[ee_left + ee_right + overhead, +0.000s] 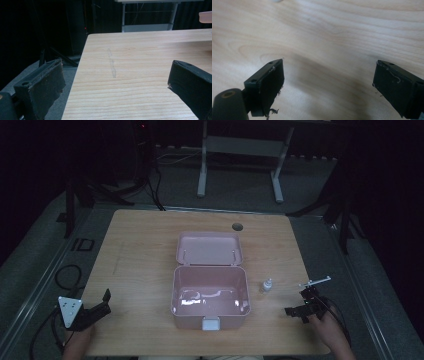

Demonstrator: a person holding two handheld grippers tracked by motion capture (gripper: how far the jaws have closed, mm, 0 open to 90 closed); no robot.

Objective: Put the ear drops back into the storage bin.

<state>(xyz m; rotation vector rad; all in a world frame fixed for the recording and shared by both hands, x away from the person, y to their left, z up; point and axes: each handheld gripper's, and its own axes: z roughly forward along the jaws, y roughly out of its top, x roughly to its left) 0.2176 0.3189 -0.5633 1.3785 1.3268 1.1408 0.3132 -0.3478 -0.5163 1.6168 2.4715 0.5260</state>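
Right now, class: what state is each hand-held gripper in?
Left hand-held gripper: open, holding nothing.
Right hand-held gripper: open, holding nothing.

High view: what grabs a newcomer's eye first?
The open pink box at the middle of the wooden table, lid tipped back and inside bare. Next, the small white bottle standing just right of it. Then the two claws near the front edge, left claw and right claw, both open and holding nothing.

Overhead cam; claw cams near table (pixel 145 245)
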